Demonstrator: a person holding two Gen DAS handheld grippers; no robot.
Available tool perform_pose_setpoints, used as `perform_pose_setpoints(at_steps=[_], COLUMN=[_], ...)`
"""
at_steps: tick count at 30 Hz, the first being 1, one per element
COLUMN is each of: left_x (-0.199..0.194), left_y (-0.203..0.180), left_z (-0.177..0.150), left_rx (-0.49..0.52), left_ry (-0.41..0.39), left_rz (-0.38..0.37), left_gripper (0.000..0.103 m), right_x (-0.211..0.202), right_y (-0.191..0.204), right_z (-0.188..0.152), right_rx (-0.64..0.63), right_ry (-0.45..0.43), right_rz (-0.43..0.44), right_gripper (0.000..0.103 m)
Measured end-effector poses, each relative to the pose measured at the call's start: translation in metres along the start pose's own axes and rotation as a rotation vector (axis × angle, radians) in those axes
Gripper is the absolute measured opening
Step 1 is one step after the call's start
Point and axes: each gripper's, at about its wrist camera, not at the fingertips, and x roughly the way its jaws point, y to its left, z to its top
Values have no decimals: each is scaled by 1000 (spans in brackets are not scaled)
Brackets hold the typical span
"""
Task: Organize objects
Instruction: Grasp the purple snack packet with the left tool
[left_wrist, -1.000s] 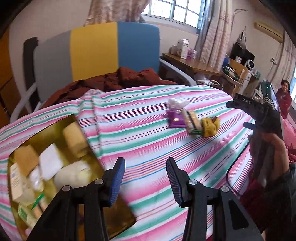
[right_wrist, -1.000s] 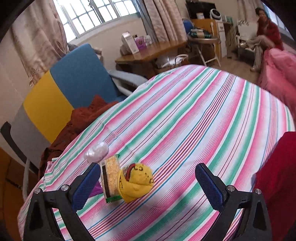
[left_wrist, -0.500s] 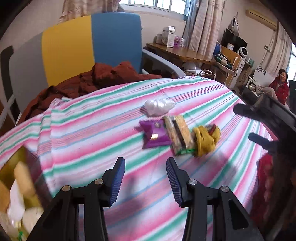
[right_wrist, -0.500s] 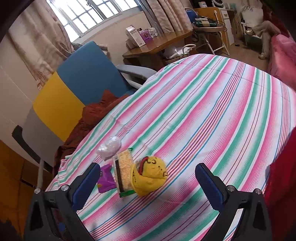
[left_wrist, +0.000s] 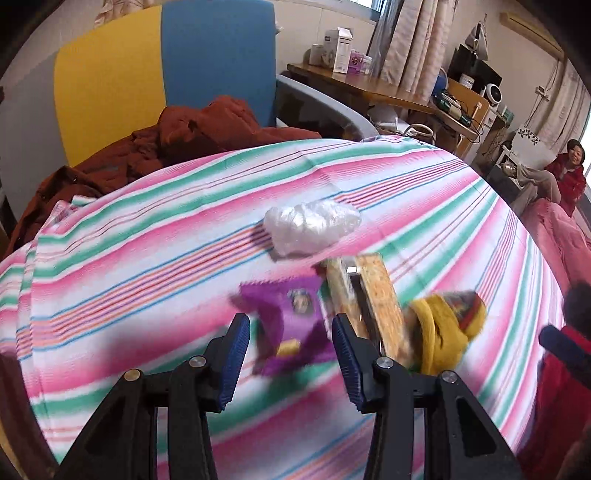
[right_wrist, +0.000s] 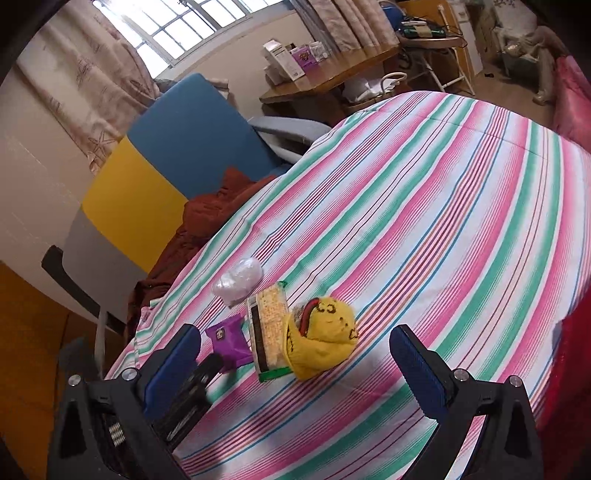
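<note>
Left fingers apart, purple packet blurred, apparently just beyond tips

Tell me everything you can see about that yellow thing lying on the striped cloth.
The yellow thing looks like soft knitted fabric, perhaps a small cap or sock, slumped in a rumpled heap on the striped cloth. Dark stitched marks run across its top, and a red and dark striped band shows at its opening. It lies at the end of a row of items, pressed against the long snack packet. No tongs touch it: the right tongs stand open around it without contact.
</note>
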Motion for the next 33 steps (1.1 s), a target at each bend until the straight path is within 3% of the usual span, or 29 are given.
perform_pose_setpoints(at_steps=[3,5,9,17,22,27,33], left_x=[20,33,25,3,-10,-14,-13], left_y=[-2,3,14,24,31,38,43], left_z=[4,4,-7,-39,-58,-64,-66], left_rx=[6,1,-17,-64,-107,-136,-156], left_ry=[37,51,-8,5,-13,-29,-41], left_rz=[10,24,10,55,30,-7,-39], left_gripper=[47,37,36,36,36,36,36], right_x=[2,4,5,11,13,15,37], right_y=[3,2,2,11,17,37,97], right_z=[-1,-1,-1,-3,-5,-8,9], right_rx=[-15,-12,-20,-74,-114,-200,-432], right_ry=[5,12,10,30,31,47,61], right_rz=[-8,-8,-21,-19,-34,-36,-29], right_gripper=[103,103,103,103,103,103,103])
